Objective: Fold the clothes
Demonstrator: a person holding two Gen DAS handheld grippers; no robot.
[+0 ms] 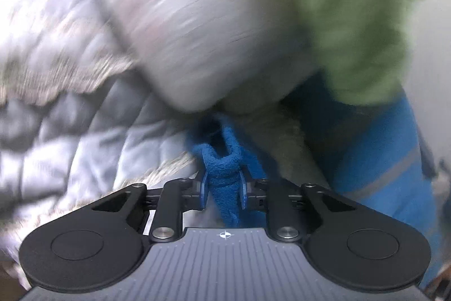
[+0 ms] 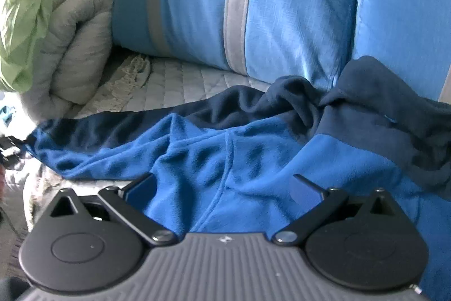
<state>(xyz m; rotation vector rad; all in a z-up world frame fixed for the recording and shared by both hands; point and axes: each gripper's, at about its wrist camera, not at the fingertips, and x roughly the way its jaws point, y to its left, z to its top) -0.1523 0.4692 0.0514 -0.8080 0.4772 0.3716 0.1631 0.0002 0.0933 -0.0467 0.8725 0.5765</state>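
Left wrist: tongs (image 1: 224, 189) around blue fleece (image 1: 224, 160).

Left tool (image 1: 224, 188) is clamped on blue fleece; right tool (image 2: 225, 188) is spread wide, gripping nothing.

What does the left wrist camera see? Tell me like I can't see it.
The left tool is pinching a bunch of blue fleece. Behind it, blurred, are a grey quilted bedcover, a pale rolled blanket and something green.
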